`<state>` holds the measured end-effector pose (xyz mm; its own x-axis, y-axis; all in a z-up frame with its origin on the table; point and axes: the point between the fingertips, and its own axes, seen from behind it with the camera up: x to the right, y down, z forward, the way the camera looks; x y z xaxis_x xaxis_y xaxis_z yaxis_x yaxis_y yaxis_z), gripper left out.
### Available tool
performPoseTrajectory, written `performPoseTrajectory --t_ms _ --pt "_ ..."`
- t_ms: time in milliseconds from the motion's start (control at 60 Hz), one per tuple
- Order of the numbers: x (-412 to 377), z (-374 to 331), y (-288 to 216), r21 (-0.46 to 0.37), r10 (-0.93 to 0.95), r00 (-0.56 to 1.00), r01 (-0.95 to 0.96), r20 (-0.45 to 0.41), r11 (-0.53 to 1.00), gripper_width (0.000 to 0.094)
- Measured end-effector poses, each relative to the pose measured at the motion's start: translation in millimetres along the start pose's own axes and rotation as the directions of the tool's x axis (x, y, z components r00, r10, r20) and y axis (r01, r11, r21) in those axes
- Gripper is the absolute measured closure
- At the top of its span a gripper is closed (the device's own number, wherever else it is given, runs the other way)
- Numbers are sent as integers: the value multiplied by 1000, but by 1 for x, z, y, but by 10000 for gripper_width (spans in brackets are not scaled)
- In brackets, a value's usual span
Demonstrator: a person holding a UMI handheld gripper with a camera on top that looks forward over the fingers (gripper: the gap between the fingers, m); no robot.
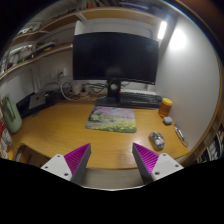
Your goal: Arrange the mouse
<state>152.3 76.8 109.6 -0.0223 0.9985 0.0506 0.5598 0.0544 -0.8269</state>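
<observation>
A small grey mouse (157,139) lies on the wooden desk (70,125), to the right of a mouse mat (111,119) with a flowery picture. My gripper (112,160) is open and empty, with nothing between its fingers. Its two fingers with magenta pads (148,160) hang above the desk's near edge. The mouse is just beyond my right finger. The mat is ahead, between the fingers and the monitor.
A large dark monitor (116,57) on a stand is at the back of the desk. A keyboard (141,99) lies under it. An orange cup (166,104) stands at the right, a small dark thing (168,120) near it. Shelves (35,45) are on the left wall.
</observation>
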Motion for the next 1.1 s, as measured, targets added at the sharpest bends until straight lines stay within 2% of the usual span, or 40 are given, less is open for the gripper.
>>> performPoseTrajectory --t_ms 250,500,767,1100 --pt "87 -8 21 -13 75 989 -78 -128 997 72" --pt "159 -11 38 -22 84 975 -90 -204 996 73" --pt "189 6 47 -12 53 980 -56 -189 998 73" --pt "206 63 62 -4 51 990 -52 -135 999 74"
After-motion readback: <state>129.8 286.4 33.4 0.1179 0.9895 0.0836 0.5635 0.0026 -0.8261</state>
